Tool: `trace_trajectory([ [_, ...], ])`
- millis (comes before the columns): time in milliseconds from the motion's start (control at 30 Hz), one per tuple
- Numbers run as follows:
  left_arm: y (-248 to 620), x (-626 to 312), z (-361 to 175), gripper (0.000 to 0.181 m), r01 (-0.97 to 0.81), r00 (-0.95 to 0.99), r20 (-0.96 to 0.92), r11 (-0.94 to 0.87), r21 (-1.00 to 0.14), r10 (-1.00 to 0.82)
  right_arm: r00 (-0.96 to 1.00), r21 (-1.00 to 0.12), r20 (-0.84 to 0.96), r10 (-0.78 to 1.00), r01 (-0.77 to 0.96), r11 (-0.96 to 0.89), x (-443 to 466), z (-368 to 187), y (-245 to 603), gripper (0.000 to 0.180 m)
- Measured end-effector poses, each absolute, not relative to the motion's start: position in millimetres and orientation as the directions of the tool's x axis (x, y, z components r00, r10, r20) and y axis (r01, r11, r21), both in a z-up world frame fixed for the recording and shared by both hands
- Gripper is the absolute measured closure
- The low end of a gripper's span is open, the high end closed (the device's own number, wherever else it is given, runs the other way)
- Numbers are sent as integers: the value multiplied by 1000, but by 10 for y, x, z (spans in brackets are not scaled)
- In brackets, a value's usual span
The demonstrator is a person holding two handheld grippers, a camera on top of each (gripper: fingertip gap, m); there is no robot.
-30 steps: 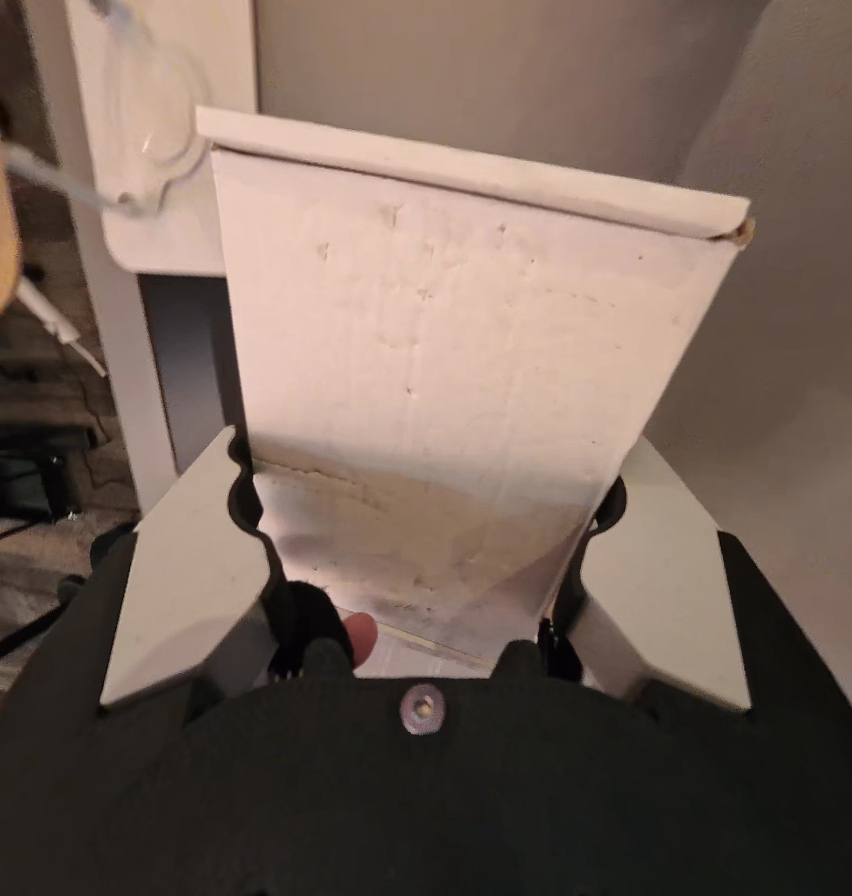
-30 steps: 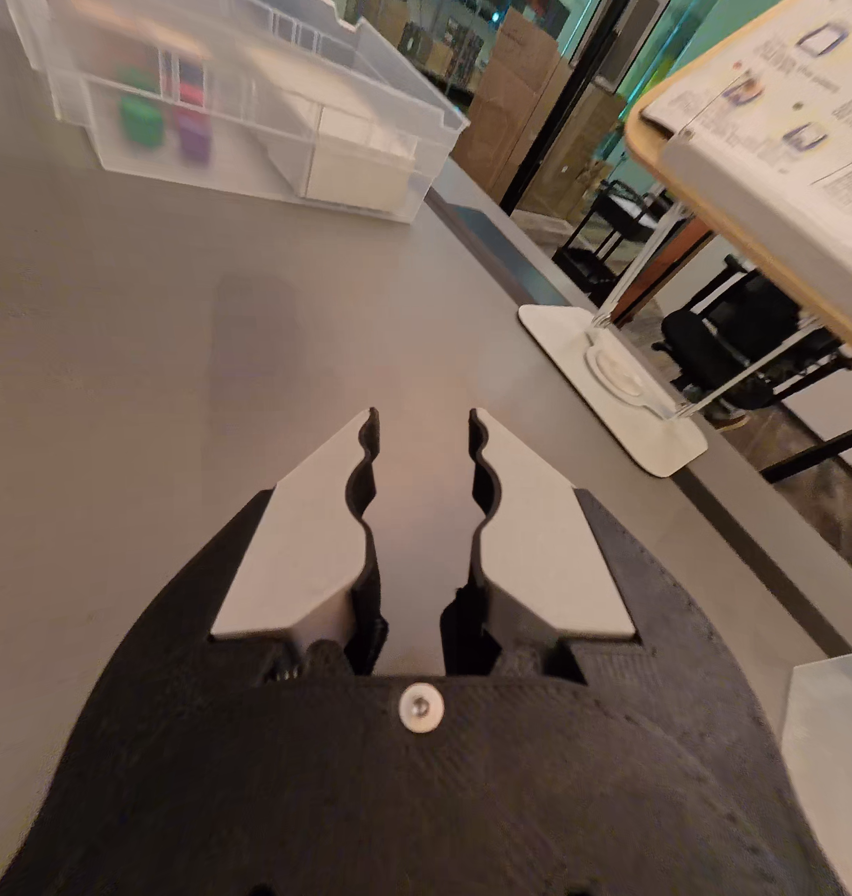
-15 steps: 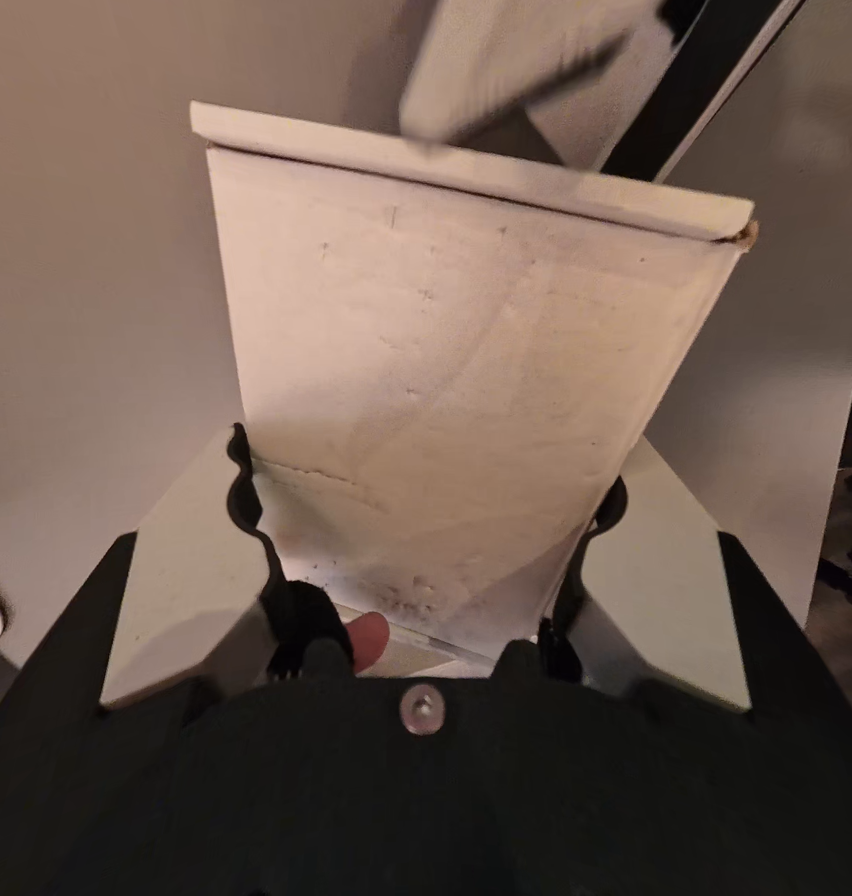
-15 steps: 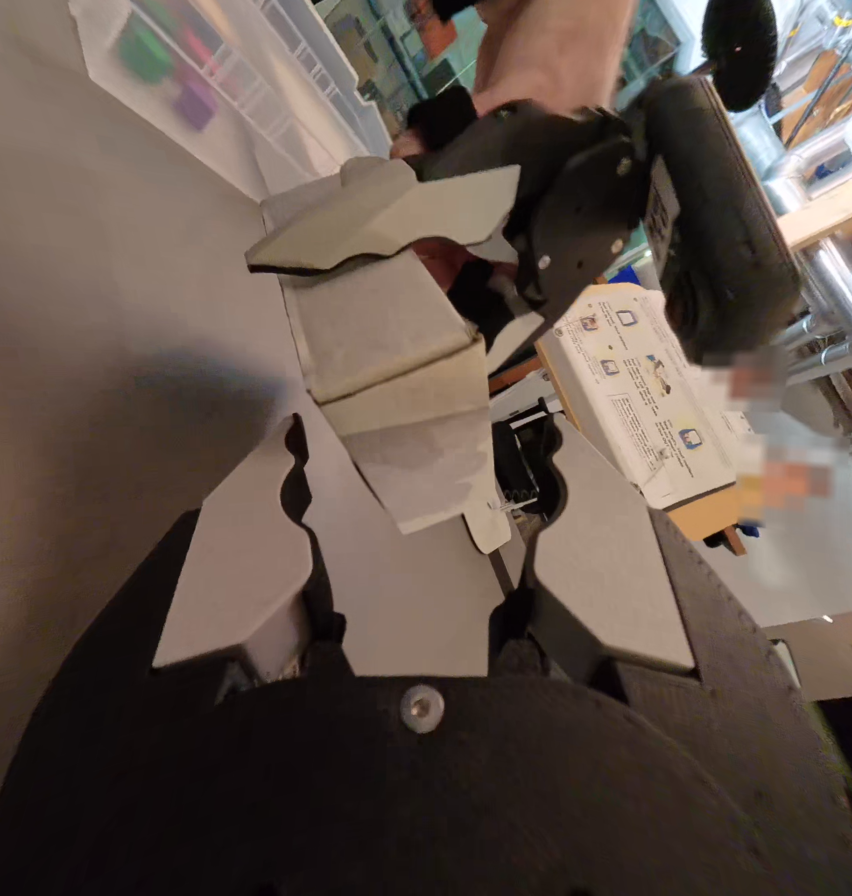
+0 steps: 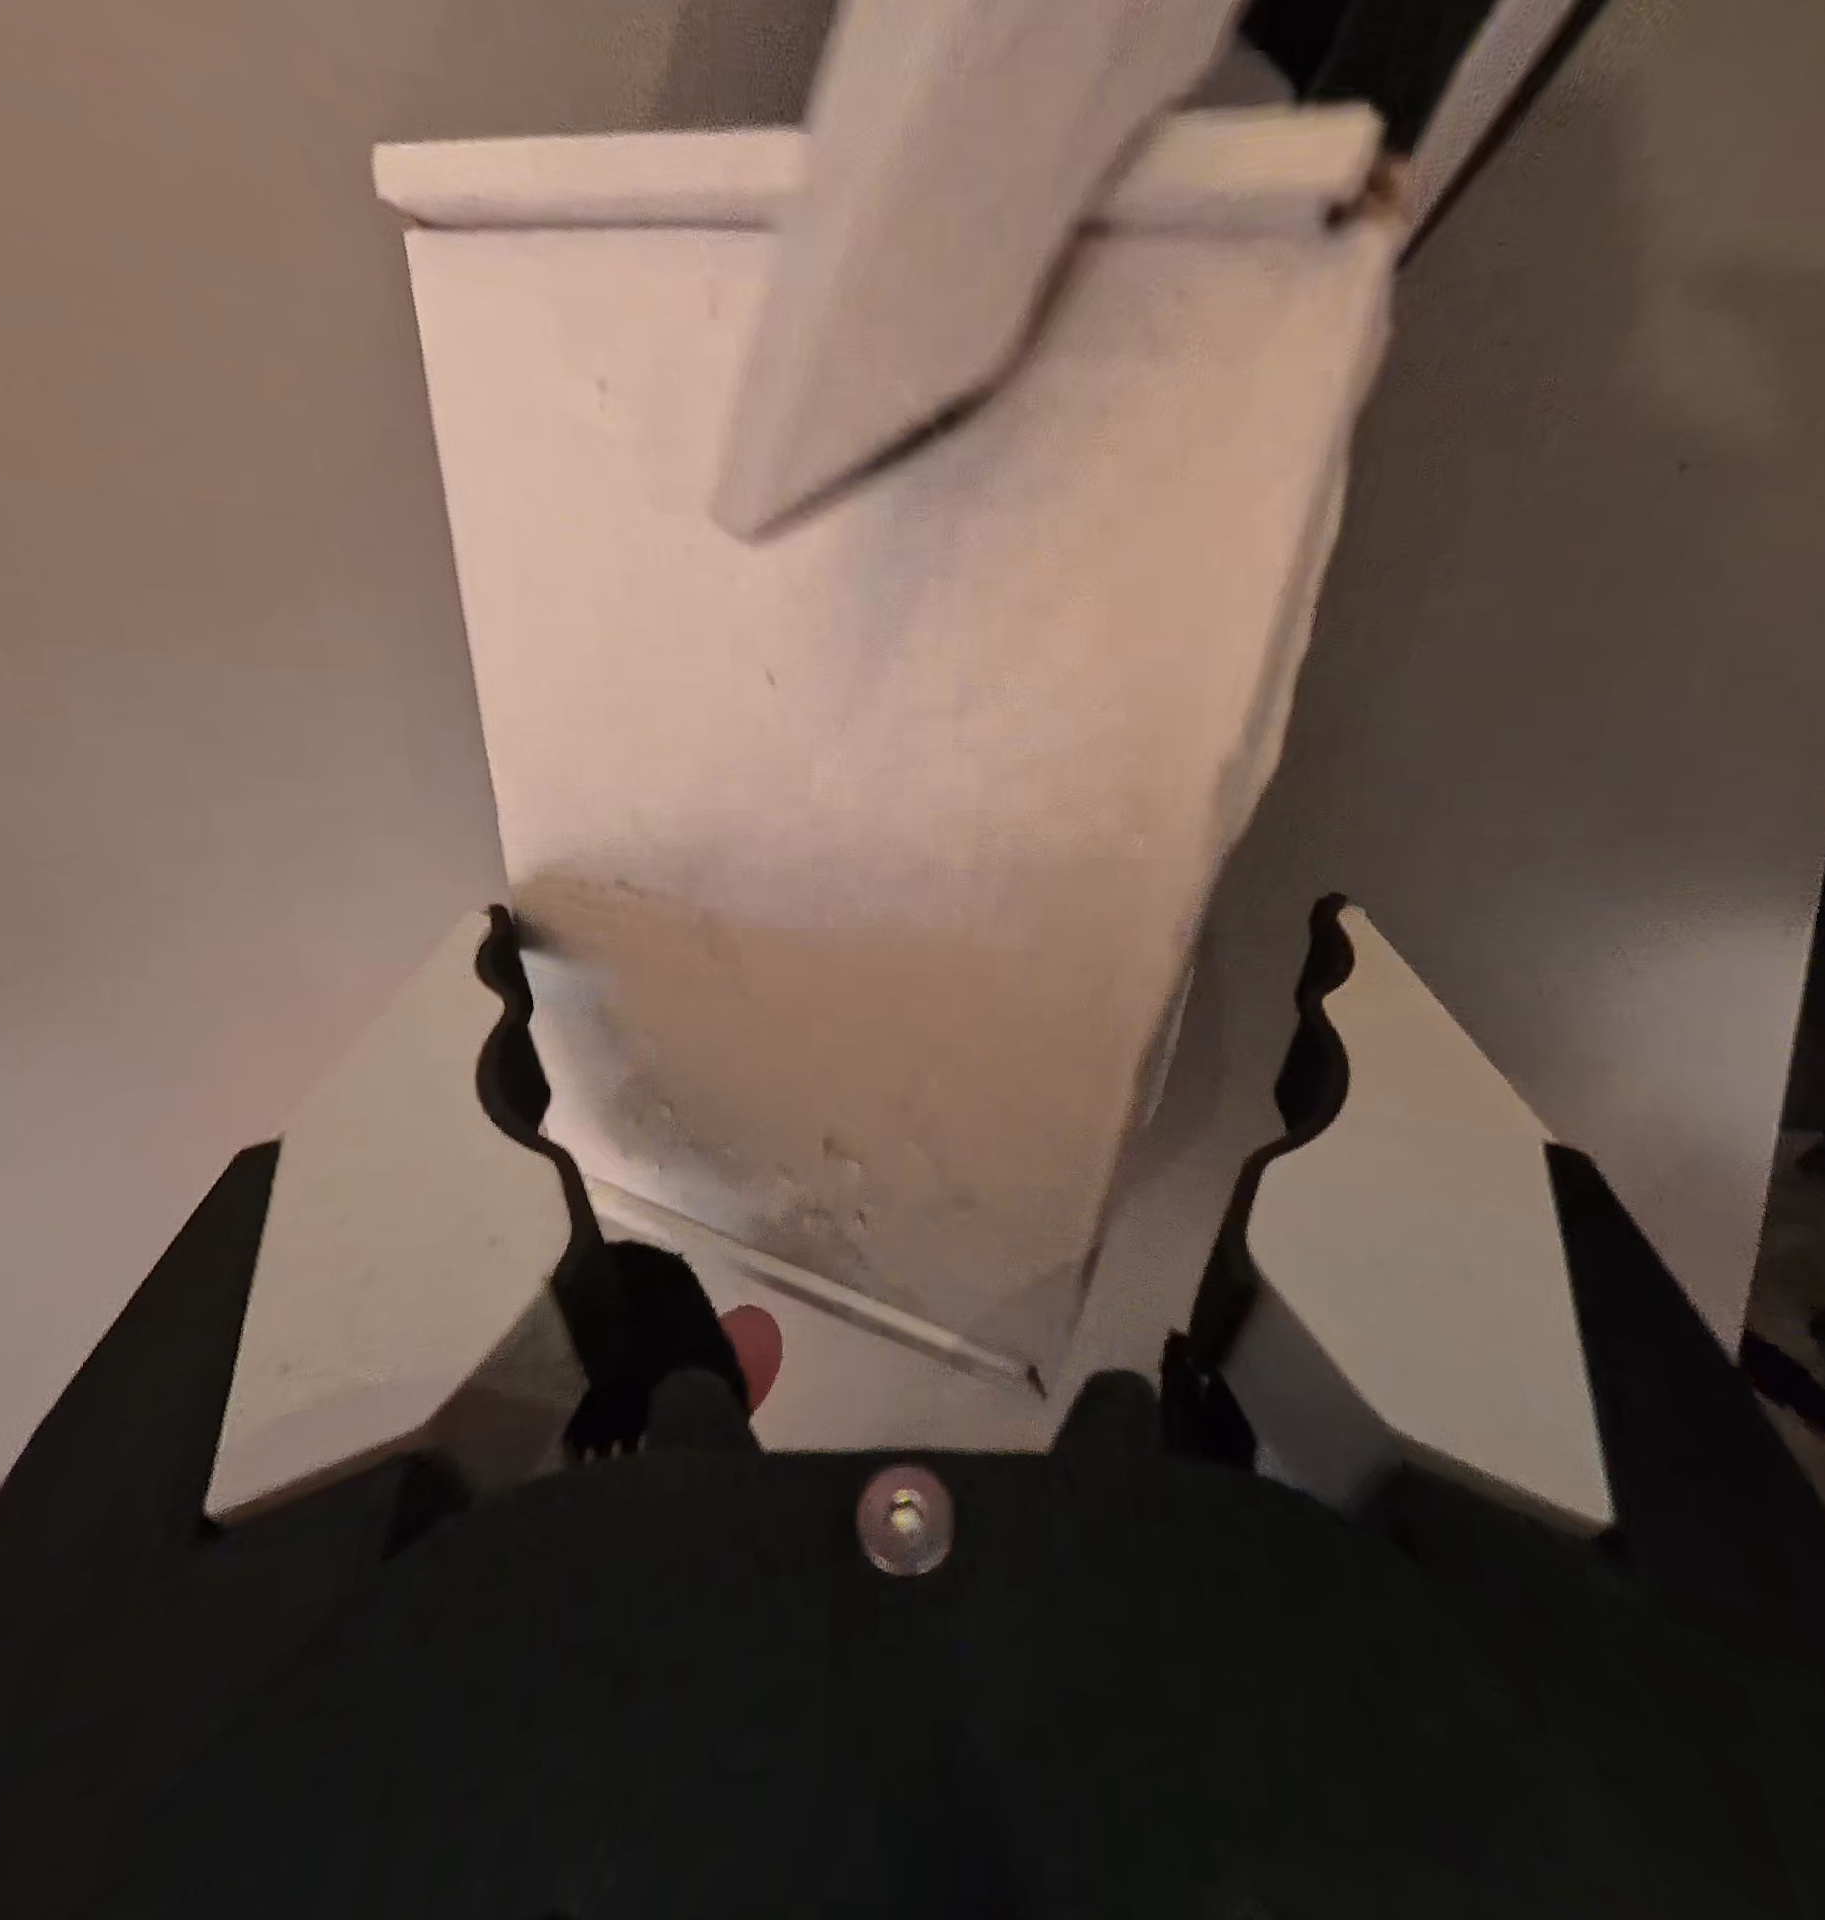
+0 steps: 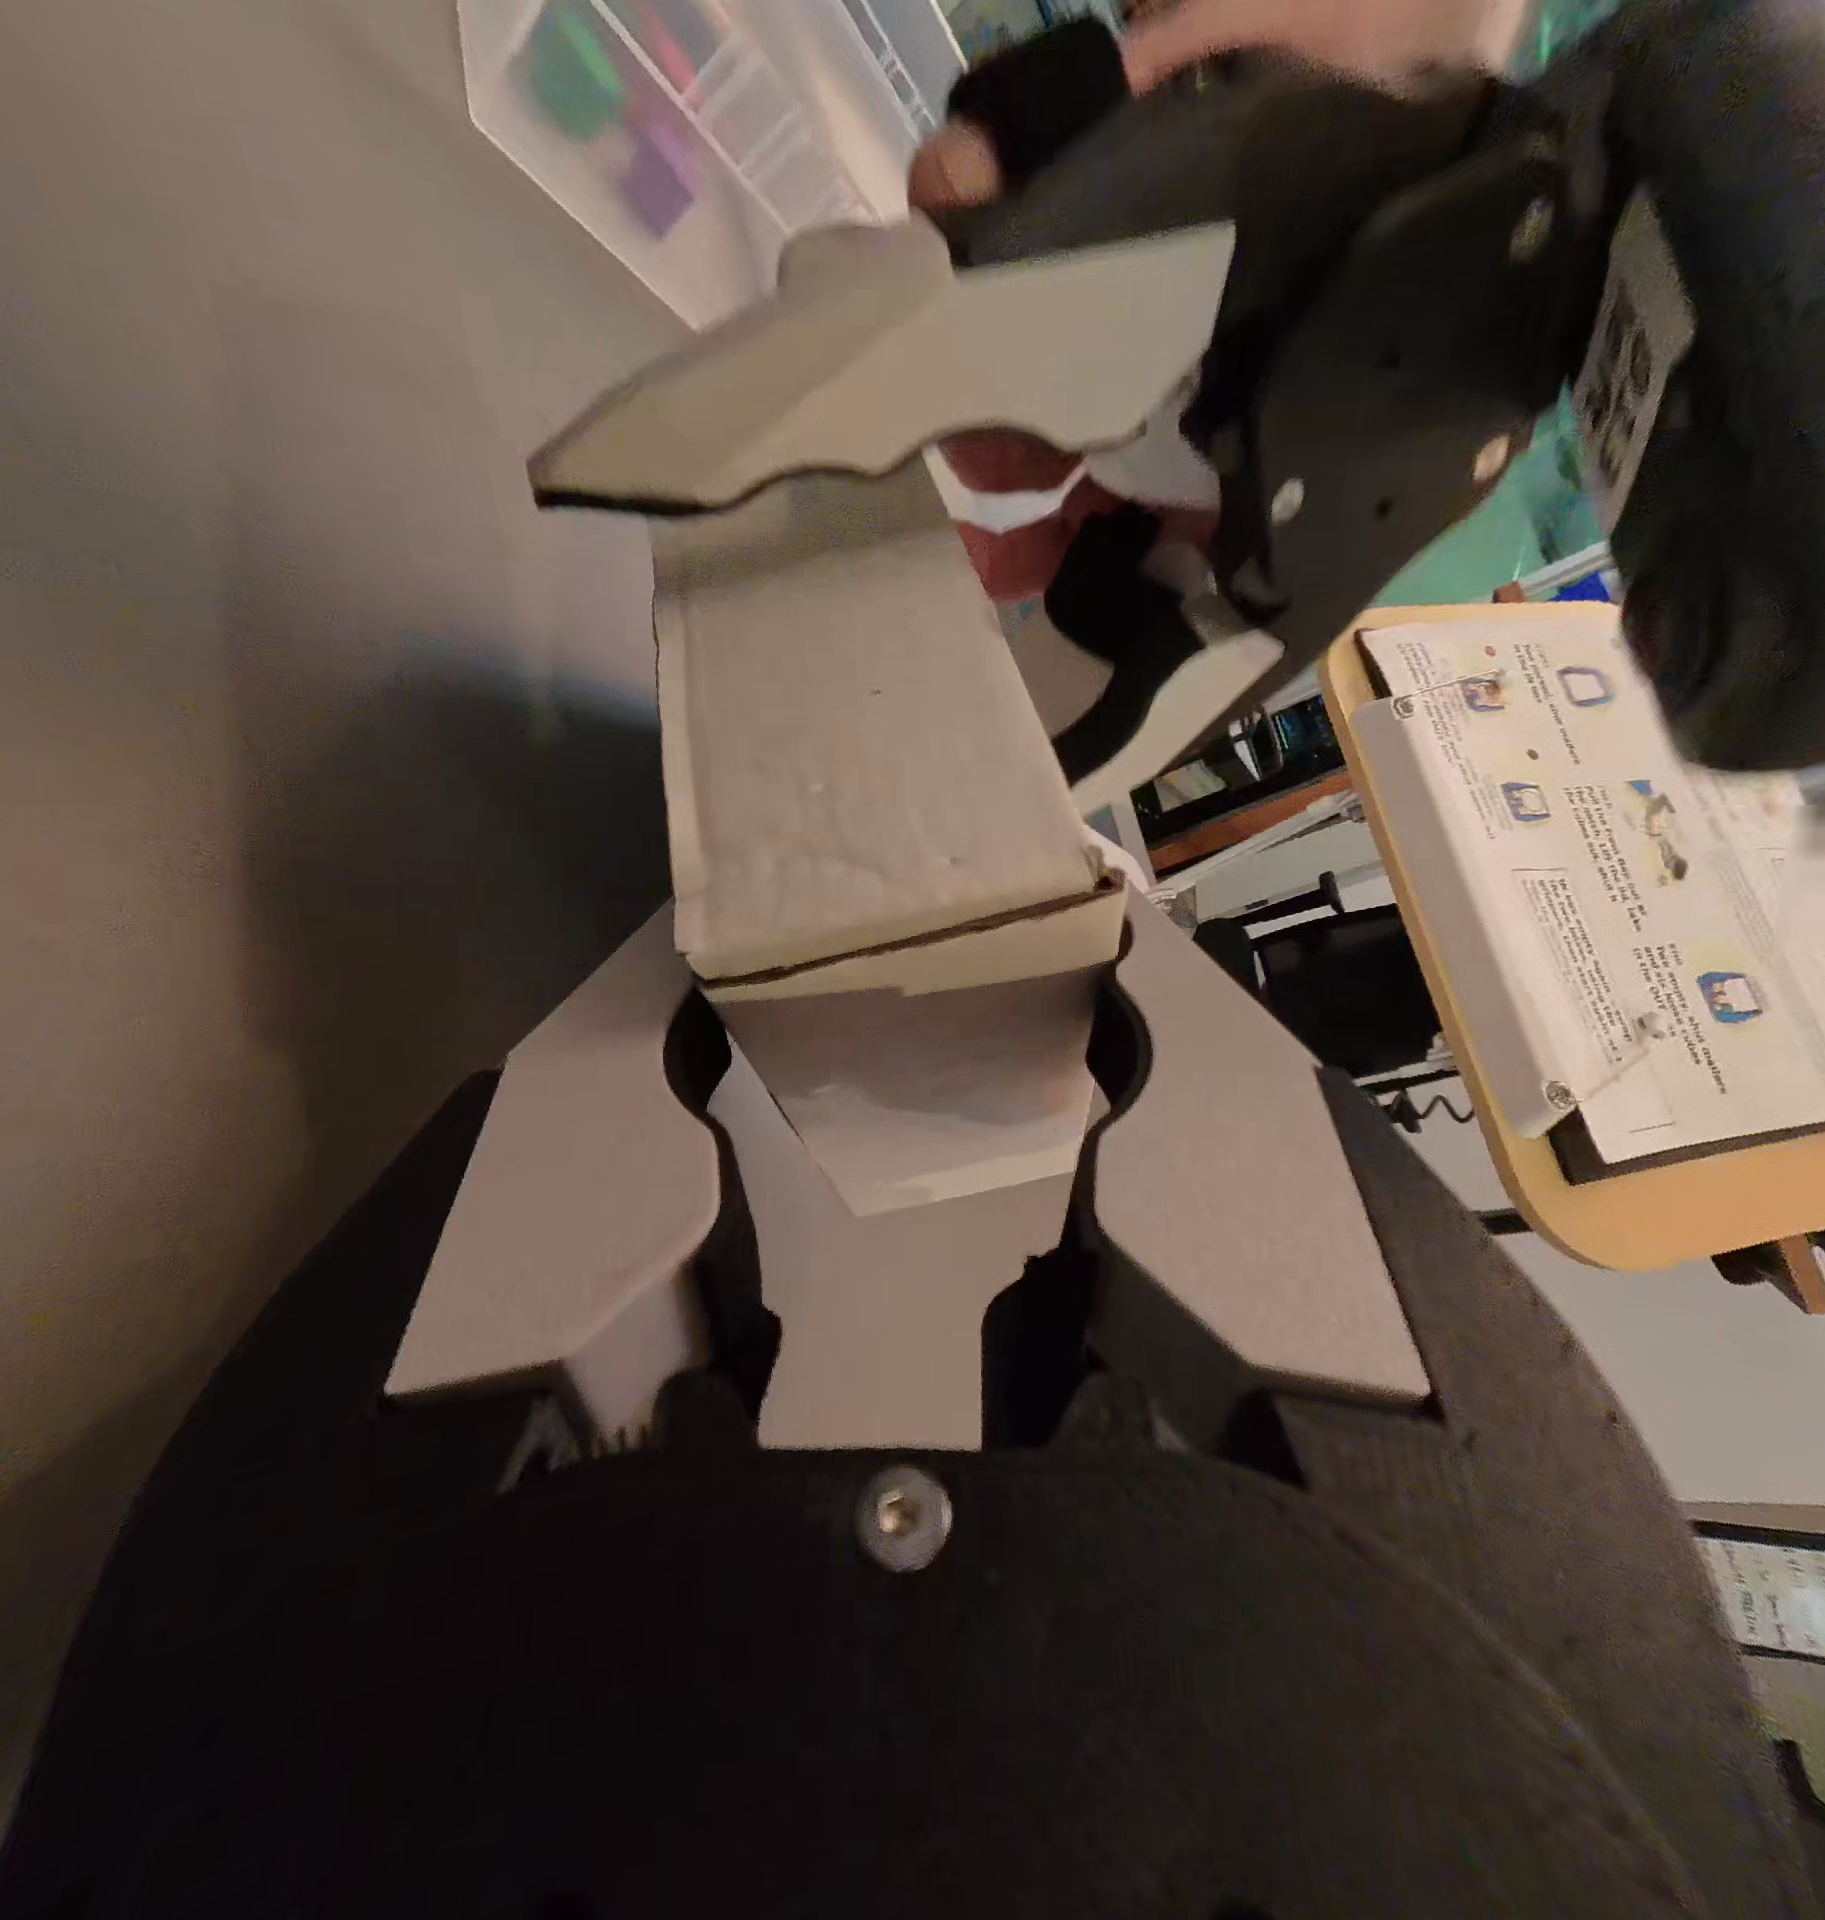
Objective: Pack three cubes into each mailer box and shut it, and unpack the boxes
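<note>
A white mailer box (image 5: 866,675), shut, lies between the fingers of my left gripper (image 5: 908,914). It touches the left finger, and a gap shows at the right finger, so this gripper is open. My right gripper (image 6: 903,977) is shut on the near end of the same box (image 6: 846,758), which is held above the table. One blurred finger of the right gripper (image 5: 887,291) shows over the box's far end. The left gripper's fingers (image 6: 887,384) straddle the far end in the right wrist view. No cube inside the box is visible.
A clear plastic bin (image 6: 783,208) at the back holds a green cube (image 6: 565,73) and a purple cube (image 6: 659,177). A wooden stand with printed sheets (image 6: 1614,883) is at the right. The grey table (image 6: 212,623) lies below.
My right gripper swung from the bare table to the box and closed on its near end. The box has tilted in the left gripper, and a gap has opened at that gripper's right finger.
</note>
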State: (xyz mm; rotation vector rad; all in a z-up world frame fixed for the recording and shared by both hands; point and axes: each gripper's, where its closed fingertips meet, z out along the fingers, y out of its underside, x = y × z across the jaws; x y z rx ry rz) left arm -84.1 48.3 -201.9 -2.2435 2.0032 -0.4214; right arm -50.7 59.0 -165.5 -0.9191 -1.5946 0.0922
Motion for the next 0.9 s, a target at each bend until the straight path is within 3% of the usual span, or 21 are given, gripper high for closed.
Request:
trace_trajectory([
  [33,455,-888,-2003,39,-953,106,113,-133,-274,-988,41,-536,799,600,501,679,-491,-1674,600,112],
  [200,314,-1244,-1990,43,-938,203,-34,-184,-294,-979,28,-590,743,668,499,635,-324,-1771,720,112],
  [400,395,-1241,-2115,51,-905,264,-312,-121,-409,-913,11,-631,701,713,476,612,-243,-1799,750,112],
  [467,457,-1177,-2148,58,-895,265,-403,-68,-441,-876,8,-643,687,727,473,603,-228,-1812,753,112],
  [567,556,-1014,-2059,84,-836,321,-487,-2,-549,-812,8,-666,663,749,462,585,-214,-1826,758,112],
  [633,605,-978,-2053,98,-839,310,-562,57,-541,-767,2,-677,652,758,454,580,-217,-1830,740,112],
  [800,641,-928,-2024,102,-812,342,-600,94,-576,-723,1,-668,654,756,470,577,-187,-1855,772,112],
  [900,637,-950,-2038,104,-838,321,-613,85,-539,-722,-1,-646,673,740,487,588,-175,-1833,765,111],
])
